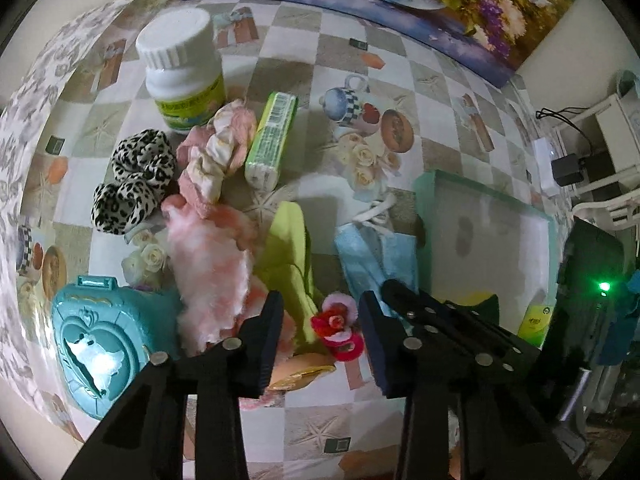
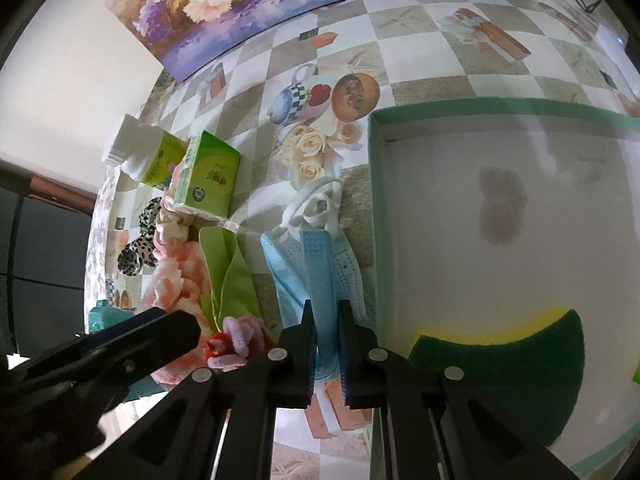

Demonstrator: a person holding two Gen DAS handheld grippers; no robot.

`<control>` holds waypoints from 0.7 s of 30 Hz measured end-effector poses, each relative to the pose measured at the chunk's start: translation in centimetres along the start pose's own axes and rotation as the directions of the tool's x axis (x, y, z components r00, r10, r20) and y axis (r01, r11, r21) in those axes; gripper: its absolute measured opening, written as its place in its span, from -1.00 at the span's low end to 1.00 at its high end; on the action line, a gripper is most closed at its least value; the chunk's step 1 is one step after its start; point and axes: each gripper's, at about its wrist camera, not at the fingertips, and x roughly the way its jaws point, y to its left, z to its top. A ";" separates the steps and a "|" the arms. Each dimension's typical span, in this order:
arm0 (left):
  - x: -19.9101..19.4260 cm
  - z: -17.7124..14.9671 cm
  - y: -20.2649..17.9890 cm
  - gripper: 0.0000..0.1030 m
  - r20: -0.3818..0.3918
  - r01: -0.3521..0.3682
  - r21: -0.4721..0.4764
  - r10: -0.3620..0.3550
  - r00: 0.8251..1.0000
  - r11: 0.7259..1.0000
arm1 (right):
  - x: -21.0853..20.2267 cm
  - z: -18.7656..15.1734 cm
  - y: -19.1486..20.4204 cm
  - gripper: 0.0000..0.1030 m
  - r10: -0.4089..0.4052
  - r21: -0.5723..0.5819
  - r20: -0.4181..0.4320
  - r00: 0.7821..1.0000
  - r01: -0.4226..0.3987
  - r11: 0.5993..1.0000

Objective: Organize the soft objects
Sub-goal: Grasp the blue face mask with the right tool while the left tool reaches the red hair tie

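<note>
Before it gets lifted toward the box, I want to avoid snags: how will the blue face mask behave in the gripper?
The blue face mask, pinched by the right gripper, looks thin and pleated, so it will probably droop. Its white ear loops lie loose and may trail or catch on the box rim. It likely weighs almost nothing.

Sponge (image 2: 500,376) partly cut off, blurred

A checkered printed tablecloth (image 1: 304,40) carries a white bottle (image 1: 180,72), tissue pack (image 1: 272,140), leopard scrunchie (image 1: 132,180), blue masks (image 2: 316,276), a teal-rimmed tray (image 2: 376,216), perhaps cardboard.
</note>
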 end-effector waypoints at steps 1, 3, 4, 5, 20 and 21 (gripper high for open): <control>0.0 0.0 0.0 -0.23 -0.001 0.003 -0.001 -0.003 1.000 1.000 | -0.1 0.0 -0.2 -0.79 0.007 0.008 0.001 1.000 -0.007 1.000; 0.0 -0.1 0.0 -0.23 -0.001 0.010 0.000 -0.010 1.000 1.000 | -0.4 0.0 -0.5 -0.79 0.018 0.022 0.003 1.000 -0.018 1.000; -0.1 -0.1 0.0 -0.23 0.001 0.010 0.002 -0.010 1.000 1.000 | -0.5 0.0 -0.6 -0.80 0.026 0.030 0.005 1.000 -0.026 0.999; -0.1 -0.1 -0.1 -0.23 0.001 0.008 0.007 -0.008 1.000 1.000 | -0.8 0.0 -0.8 -0.80 0.038 0.038 0.008 0.999 -0.038 0.999; 1.4 -0.6 -2.3 -0.23 -0.037 -0.053 0.098 0.057 0.998 0.994 | -5.2 0.9 -0.1 -0.79 0.113 0.051 0.115 0.987 -0.119 0.992; 1.7 -0.8 -2.5 -0.26 -0.039 -0.061 0.108 0.065 0.997 0.992 | -5.4 0.8 -0.1 -0.79 0.112 0.048 0.117 0.987 -0.118 0.992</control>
